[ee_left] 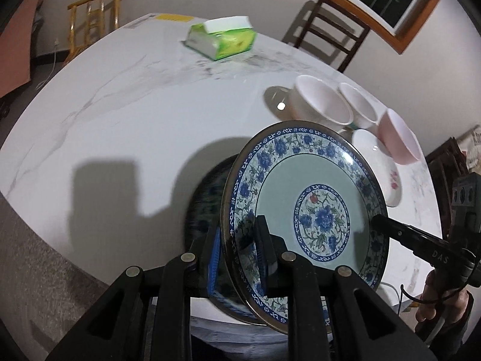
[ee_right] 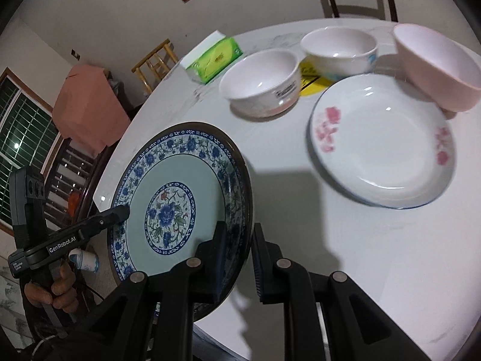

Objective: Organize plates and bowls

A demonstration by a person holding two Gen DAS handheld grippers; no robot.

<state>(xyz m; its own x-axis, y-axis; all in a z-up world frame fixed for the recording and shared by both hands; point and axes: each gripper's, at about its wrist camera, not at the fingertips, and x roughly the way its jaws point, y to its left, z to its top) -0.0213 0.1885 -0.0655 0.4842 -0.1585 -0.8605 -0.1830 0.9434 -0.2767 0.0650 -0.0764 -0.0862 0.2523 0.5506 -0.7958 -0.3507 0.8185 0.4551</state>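
Left wrist view: left gripper (ee_left: 240,240) clamped on near rim of round blue-and-white floral porcelain plate (ee_left: 303,207), held tilted on edge above white marble-pattern table (ee_left: 120,114). Right gripper (ee_left: 377,221) pinching the plate's right rim. Far right: white ceramic bowls (ee_left: 321,102), pink bowl (ee_left: 399,138), white pink-flowered dish (ee_left: 378,168).

Right wrist view: right gripper (ee_right: 240,240) closed on plate (ee_right: 180,192) rim, pads either side. Left gripper (ee_right: 124,210) gripping the far-left rim. Dish (ee_right: 381,147) flat on table, far right.
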